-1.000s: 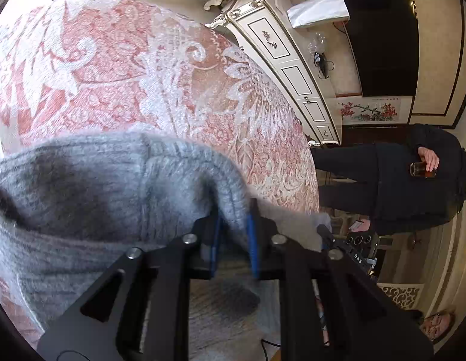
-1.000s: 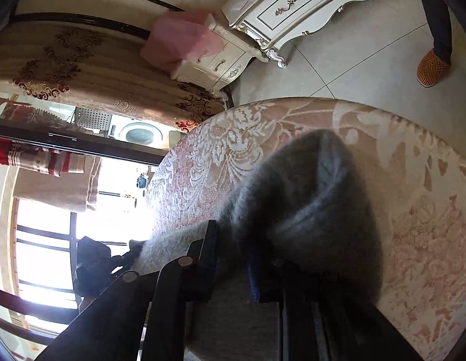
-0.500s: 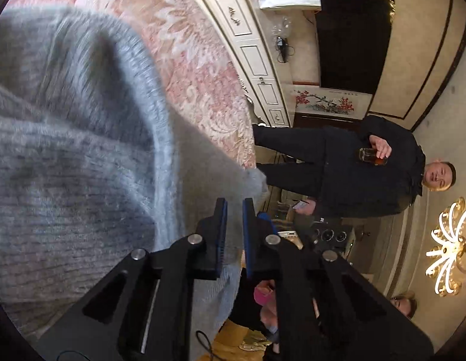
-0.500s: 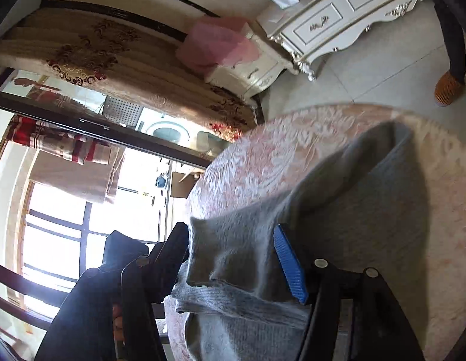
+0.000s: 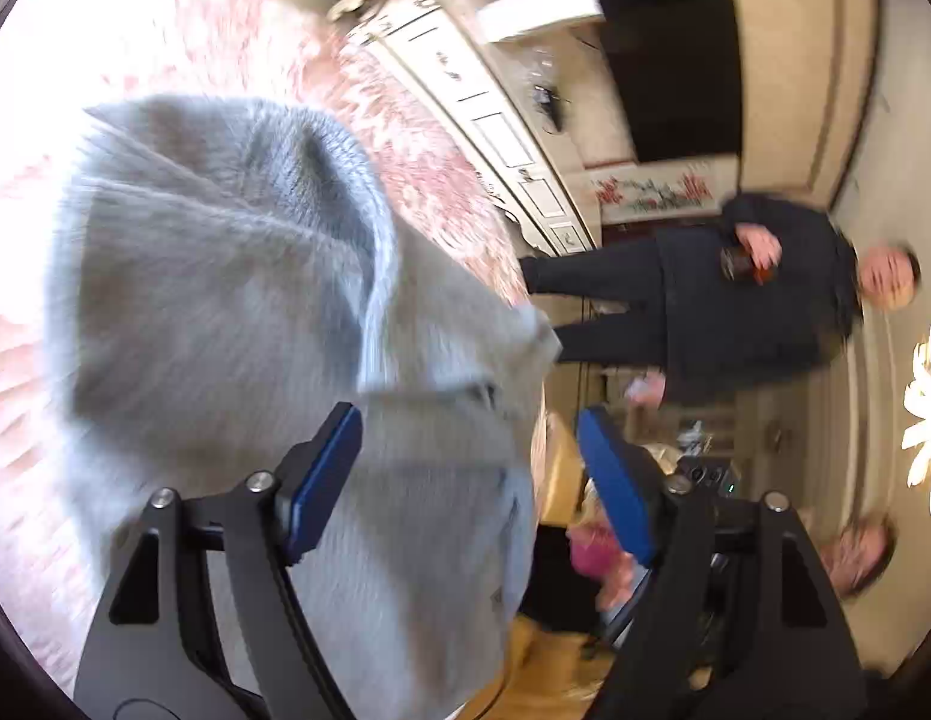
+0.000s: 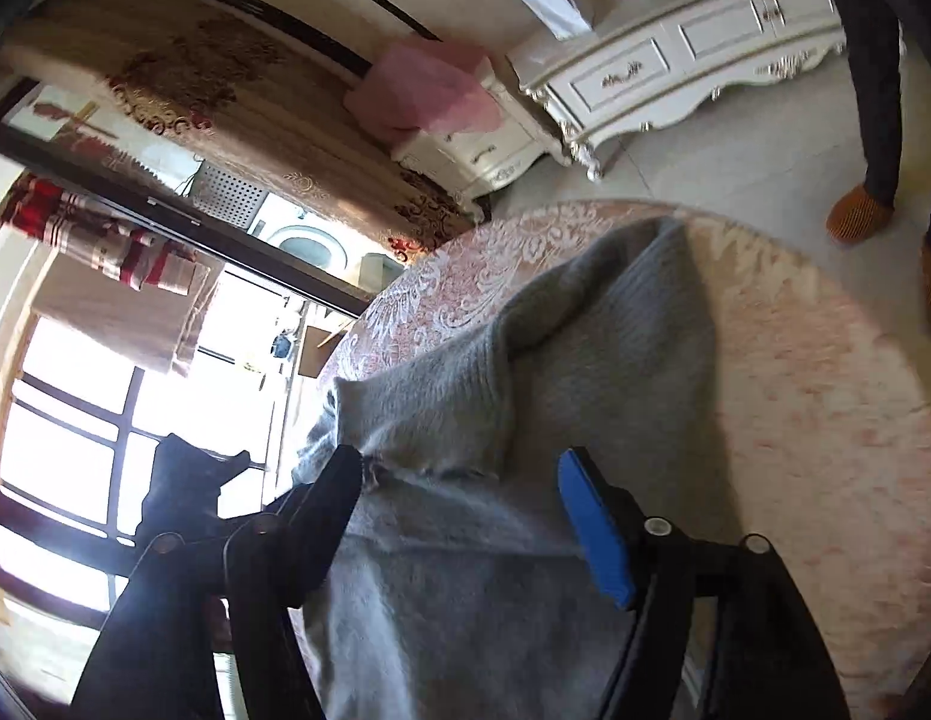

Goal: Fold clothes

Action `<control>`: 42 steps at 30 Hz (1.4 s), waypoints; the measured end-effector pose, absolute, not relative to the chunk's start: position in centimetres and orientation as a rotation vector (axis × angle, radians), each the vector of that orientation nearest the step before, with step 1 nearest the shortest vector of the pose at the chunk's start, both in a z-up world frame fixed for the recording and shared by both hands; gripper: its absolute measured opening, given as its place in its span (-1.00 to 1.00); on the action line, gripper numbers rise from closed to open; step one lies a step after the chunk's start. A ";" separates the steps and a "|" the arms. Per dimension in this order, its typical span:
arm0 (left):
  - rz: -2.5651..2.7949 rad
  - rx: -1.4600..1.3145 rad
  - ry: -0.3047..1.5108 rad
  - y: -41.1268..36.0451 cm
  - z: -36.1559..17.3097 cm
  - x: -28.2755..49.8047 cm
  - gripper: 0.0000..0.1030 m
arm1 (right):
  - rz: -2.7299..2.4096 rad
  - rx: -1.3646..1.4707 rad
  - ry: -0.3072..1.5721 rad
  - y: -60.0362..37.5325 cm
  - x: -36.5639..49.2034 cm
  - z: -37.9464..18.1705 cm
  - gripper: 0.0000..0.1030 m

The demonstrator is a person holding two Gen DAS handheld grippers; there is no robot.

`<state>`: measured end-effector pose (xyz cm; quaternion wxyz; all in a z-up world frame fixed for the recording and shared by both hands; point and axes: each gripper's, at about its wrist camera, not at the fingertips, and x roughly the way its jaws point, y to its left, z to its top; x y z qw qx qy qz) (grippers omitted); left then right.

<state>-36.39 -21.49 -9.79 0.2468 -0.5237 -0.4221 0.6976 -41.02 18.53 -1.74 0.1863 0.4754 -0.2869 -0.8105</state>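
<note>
A grey knitted sweater (image 5: 237, 276) lies folded over itself on a round table with a pink and white lace cloth (image 5: 405, 138). My left gripper (image 5: 471, 468) is open just above the sweater's near edge, holding nothing; this view is blurred. In the right wrist view the sweater (image 6: 585, 372) lies with one layer folded onto another on the same cloth (image 6: 825, 420). My right gripper (image 6: 465, 510) is open over the sweater's near part, holding nothing.
A white carved cabinet (image 6: 675, 78) stands by the wall past the table, also in the left wrist view (image 5: 483, 120). A person in dark clothes (image 5: 735, 312) stands beyond the table's edge. A window and curtain (image 6: 105, 360) are to the left.
Both grippers were shut on the sweater a second ago. The right one opened first, then the left one opened; the sweater now lies folded on the table and both grippers have drawn back.
</note>
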 end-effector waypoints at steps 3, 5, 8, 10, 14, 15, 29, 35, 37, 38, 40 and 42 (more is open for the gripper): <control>1.934 -1.457 -1.097 -25.0 -7.4 -29.6 0.53 | -2.377 1.345 -0.796 23.2 -33.6 0.4 0.57; 1.968 -1.505 -1.072 -27.2 -6.4 -24.9 0.53 | -2.410 1.425 -0.821 26.2 -28.7 0.2 0.57; 2.025 -1.645 -0.988 -29.3 -6.2 -17.5 0.53 | -2.487 1.514 -0.764 28.9 -21.7 0.5 0.57; 2.057 -1.756 -0.902 -30.2 -6.7 -12.8 0.53 | -2.545 1.576 -0.633 29.4 -17.4 0.5 0.57; 2.057 -1.927 -0.774 -28.5 -10.2 -7.5 0.54 | -2.625 1.679 -0.524 30.1 -11.2 -2.2 0.57; 2.067 -1.921 -0.751 -27.4 -10.7 -7.5 0.54 | -2.627 1.707 -0.547 30.2 -10.6 -3.6 0.57; 1.721 -1.808 -0.885 4.5 -13.3 -30.4 0.51 | -2.683 1.575 -1.211 29.7 -6.8 -9.9 0.59; 1.674 -2.047 -0.785 11.3 -16.4 -33.3 0.25 | -2.651 1.577 -1.453 31.1 -3.3 -11.7 0.64; 1.670 -2.060 -0.730 12.7 -16.8 -33.4 0.05 | -2.614 1.567 -1.526 31.4 -2.5 -12.3 0.64; 1.676 -2.062 -0.686 13.4 -16.8 -33.5 -0.09 | -2.591 1.547 -1.576 31.5 -2.1 -12.6 0.64; 1.694 -2.092 -0.608 14.6 -17.2 -33.7 -0.28 | -2.525 1.504 -1.666 31.6 -1.6 -12.9 0.65; 1.690 -2.108 -0.568 15.2 -17.6 -33.8 -0.58 | -2.519 1.479 -1.674 31.4 -1.6 -13.0 0.65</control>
